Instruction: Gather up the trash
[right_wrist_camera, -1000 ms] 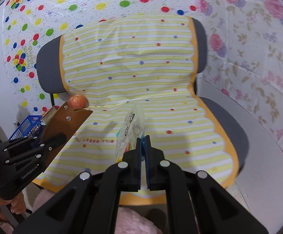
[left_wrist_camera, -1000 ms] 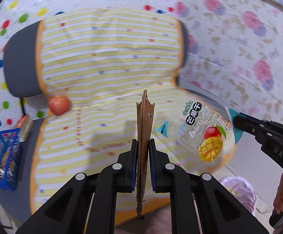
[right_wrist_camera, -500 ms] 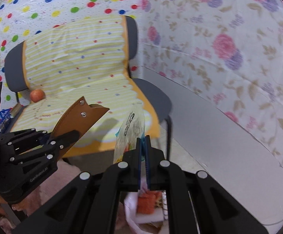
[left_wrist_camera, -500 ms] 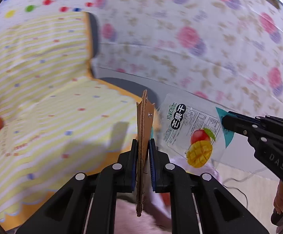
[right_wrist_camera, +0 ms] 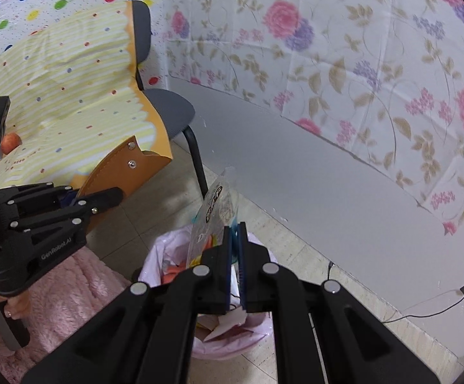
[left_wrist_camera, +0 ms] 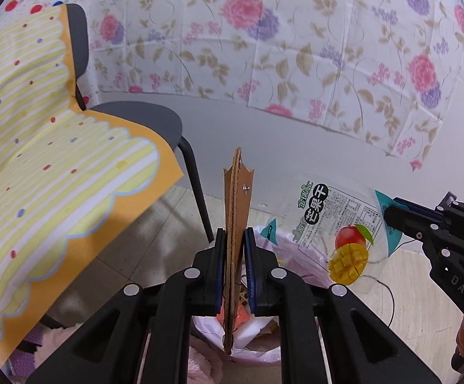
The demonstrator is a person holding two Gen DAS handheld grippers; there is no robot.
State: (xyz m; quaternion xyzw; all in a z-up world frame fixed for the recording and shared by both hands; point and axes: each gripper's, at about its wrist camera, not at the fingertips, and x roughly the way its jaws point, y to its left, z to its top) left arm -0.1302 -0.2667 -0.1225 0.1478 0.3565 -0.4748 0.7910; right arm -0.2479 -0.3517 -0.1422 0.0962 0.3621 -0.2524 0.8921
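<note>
Left gripper (left_wrist_camera: pixel 234 267) clamps leather scrap (left_wrist_camera: pixel 236 198), right gripper (right_wrist_camera: pixel 234 249) pinches mango bag (right_wrist_camera: pixel 214 211); both above bin (right_wrist_camera: pixel 155 252) at 6 o'clock, staged for drop

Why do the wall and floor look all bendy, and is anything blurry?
Left wrist view: the fisheye lens curves the gray wall; the mango bag looks sharp. Right wrist view: the same bending, and the flowered sheet looks slightly soft, while the trash bin is clear.

The left gripper (left_wrist_camera: pixel 234 257) points forward with jaws clamped on a leather piece (left_wrist_camera: pixel 236 204), while the right gripper (right_wrist_camera: pixel 234 249), to its right, has jaws pinched on a dried-mango bag (left_wrist_camera: pixel 334 224).
</note>
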